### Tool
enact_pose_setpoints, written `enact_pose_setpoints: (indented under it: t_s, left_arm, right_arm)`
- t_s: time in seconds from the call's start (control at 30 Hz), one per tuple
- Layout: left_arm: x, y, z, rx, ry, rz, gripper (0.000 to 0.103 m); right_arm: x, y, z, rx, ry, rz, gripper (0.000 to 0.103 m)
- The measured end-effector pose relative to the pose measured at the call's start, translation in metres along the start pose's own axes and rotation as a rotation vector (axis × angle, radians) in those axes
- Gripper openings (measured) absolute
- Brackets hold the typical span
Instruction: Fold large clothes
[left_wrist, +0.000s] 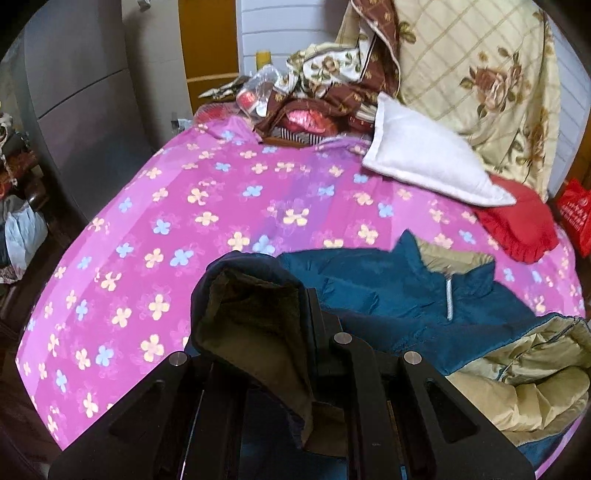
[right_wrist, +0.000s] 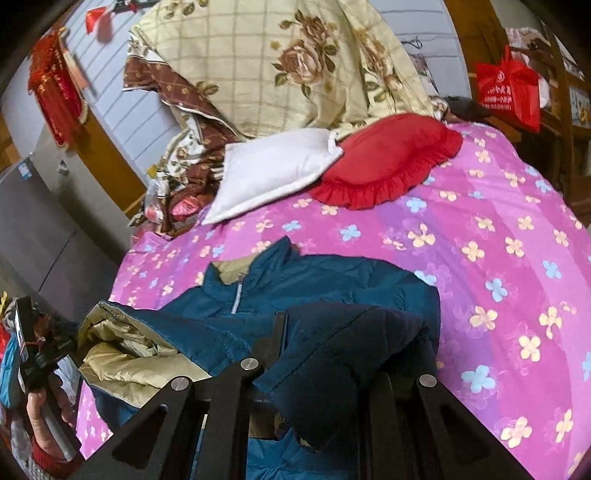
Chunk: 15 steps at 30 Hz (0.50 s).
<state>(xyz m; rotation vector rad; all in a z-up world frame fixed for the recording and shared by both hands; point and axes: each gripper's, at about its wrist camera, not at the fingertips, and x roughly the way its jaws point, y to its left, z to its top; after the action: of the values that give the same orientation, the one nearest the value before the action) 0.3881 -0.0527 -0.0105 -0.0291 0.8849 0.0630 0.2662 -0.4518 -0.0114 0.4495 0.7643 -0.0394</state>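
Nearest, we see the left gripper (left_wrist: 295, 332) clamped on the blue padded jacket's (left_wrist: 388, 291) hem and the right gripper (right_wrist: 351, 332) clamped likewise. The jacket lies on the pink floral bedspread (left_wrist: 221, 192); beyond, a white pillow (left_wrist: 417, 155) and a red cushion (right_wrist: 384, 158).

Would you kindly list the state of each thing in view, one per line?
blue jacket: lying on the bed, collar open, tan lining showing, partly lifted at both ends.
left gripper: shut on a dark fleece-lined part of the jacket.
right gripper: shut on the jacket's quilted fabric.
white pillow: lying flat.
red cushion: lying partly over the pillow.
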Motion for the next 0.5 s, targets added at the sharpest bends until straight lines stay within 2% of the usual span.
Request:
enact_pose_setpoints:
  t_s: [0.17, 0.3, 0.4, 0.5]
  left_arm:
    - [0.032, -0.004, -0.013, 0.015, 0.049, 0.03, 0.013]
    - [0.035, 0.001, -0.017, -0.004, 0.062, 0.002, 0.013]
    - [0.019, 0.013, -0.013, -0.043, 0.055, -0.096, 0.015]
    - [-0.004, 0.032, -0.006, -0.118, 0.05, -0.239, 0.024]
  right_arm:
    - [0.028, -0.006, -0.012, -0.01, 0.028, -0.046, 0.014]
    - [0.036, -0.01, -0.015, 0.011, 0.036, -0.056, 0.014]
    - [0.03, -0.011, -0.011, 0.028, 0.038, -0.031, 0.021]
    - [0.015, -0.008, -0.009, 0.047, 0.019, 0.01, 0.042]
